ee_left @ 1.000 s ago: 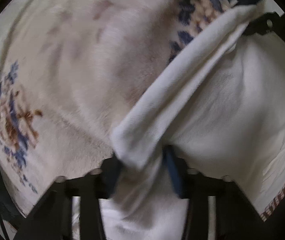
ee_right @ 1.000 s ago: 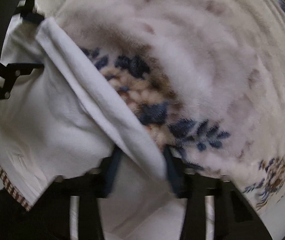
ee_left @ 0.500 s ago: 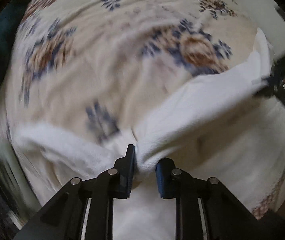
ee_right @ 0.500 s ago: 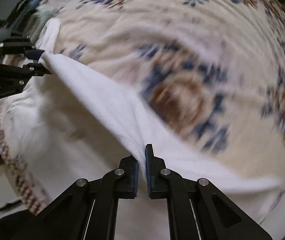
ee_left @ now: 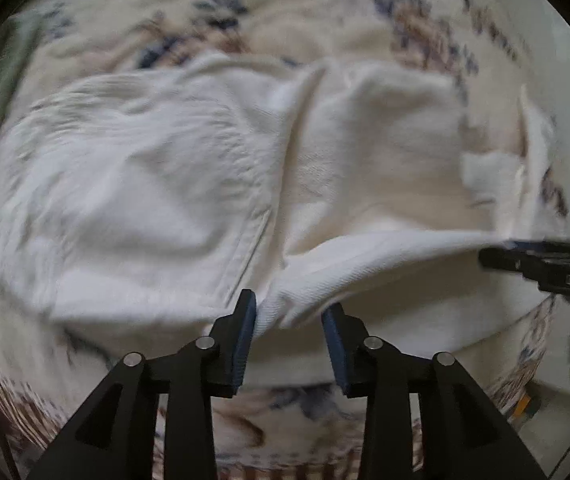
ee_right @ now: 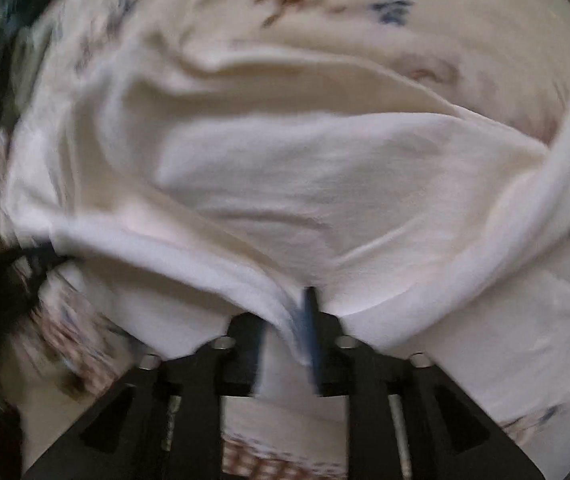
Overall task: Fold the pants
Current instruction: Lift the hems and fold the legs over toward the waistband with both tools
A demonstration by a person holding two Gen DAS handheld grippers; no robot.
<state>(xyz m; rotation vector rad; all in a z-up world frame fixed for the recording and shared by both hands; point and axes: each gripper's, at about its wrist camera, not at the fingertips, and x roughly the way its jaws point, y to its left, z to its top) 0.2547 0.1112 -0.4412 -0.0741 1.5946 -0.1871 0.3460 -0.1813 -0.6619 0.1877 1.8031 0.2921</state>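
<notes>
White pants [ee_left: 157, 184], soft and limp, draped over the floral blanket [ee_left: 325, 12]; left gripper [ee_left: 289, 316] and right gripper [ee_right: 285, 320], jaws opening, each with the hem between its pads, best gripped at such thick edges.

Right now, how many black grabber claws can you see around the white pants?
2. The left gripper sits at the bottom of its own view; the right gripper reaches in from that view's right edge. Both jaws are opening with the white cloth pants between them.
</notes>
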